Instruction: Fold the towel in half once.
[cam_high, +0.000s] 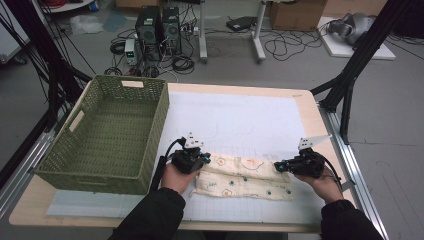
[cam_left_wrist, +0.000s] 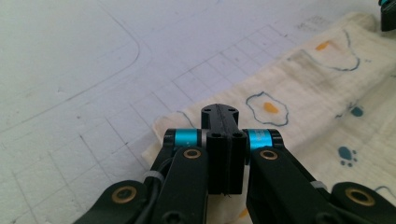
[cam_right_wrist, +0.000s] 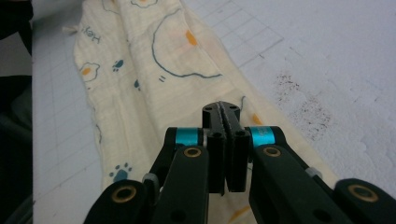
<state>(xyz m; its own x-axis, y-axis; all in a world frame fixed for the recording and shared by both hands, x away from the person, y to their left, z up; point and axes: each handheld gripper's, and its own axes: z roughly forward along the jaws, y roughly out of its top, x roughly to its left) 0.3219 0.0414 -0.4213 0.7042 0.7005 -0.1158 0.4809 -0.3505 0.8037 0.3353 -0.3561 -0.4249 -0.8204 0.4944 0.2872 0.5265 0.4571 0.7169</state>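
So the cream muslin cloth with blue-and-orange prints (cam_high: 243, 176) lay folded lower centre on the white grid mat (cam_high: 240, 120), long axis left-right, plenty of bare mat above. Left gripper (cam_high: 206, 159) and right gripper (cam_high: 276, 165) were clamped shut on its ends. High view alone showed the green woven basket (cam_high: 107, 131) at left.

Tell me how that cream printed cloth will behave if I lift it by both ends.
The cloth is thin and creased, so it will probably sag in the middle and unfold. It looks light, so it should rise easily. Each claw, left and right, is shut at an edge; the grip may be shallow.
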